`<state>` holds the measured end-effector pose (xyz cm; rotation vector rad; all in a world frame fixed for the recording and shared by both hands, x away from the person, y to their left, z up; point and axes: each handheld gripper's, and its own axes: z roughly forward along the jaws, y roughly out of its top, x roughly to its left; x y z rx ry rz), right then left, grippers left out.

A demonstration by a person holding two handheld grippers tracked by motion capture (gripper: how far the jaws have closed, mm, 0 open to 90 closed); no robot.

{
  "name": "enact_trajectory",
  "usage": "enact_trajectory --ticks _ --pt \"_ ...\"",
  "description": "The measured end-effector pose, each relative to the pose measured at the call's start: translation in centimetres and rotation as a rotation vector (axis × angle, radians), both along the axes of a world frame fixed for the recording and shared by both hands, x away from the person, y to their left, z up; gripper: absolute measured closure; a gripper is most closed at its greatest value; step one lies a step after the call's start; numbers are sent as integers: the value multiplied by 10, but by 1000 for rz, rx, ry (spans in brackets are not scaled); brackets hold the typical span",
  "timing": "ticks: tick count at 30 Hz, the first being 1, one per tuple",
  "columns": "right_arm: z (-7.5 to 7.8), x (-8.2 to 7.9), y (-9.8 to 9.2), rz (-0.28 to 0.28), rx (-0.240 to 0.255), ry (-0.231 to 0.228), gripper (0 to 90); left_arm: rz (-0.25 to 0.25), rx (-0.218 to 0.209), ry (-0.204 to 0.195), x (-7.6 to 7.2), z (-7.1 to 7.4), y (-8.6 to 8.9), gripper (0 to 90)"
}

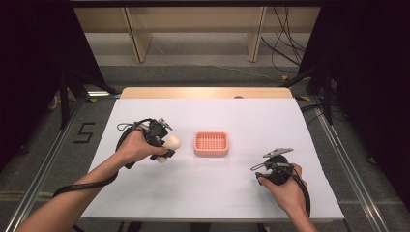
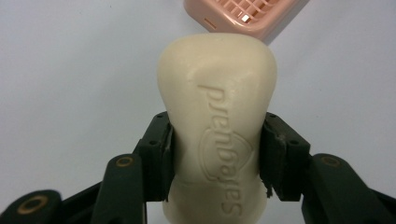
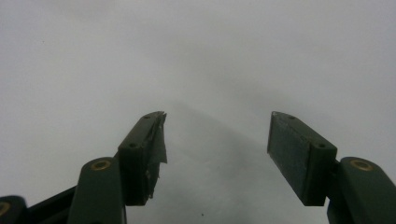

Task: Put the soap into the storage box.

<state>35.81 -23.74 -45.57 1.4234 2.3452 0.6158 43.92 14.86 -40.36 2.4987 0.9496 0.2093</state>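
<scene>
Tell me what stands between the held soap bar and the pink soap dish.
Nothing visible does. The left gripper is shut on the soap bar, and bare white table lies between it and the pink soap dish. The right gripper rests open, off to the side.

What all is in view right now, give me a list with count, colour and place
soap bar: one, cream, clamped in the left hand-held gripper, just left of the dish
soap dish: one, pink, slotted, mid-table
table: one, white top with a wooden far edge
left hand-held gripper: one, black, shut on the soap bar, left of the dish
right hand-held gripper: one, black, jaws open with nothing between them, right near side
forearms: two, entering from the bottom edge
</scene>
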Motion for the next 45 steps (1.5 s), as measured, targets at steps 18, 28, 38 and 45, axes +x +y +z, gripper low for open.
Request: enact_trajectory --ticks 18,28,38,45 --pt "0 0 2 -5 2 -17 375 -45 18 -16 5 3 -10 496" --pt "0 0 1 0 -5 -20 374 -96 44 -23 10 4 -18 497" --pt "1 -1 -1 -14 -6 -26 370 -117 40 -41 14 5 -27 497" --pt "2 -2 -2 -14 -11 -32 369 -125 46 -44 17 3 -31 497"
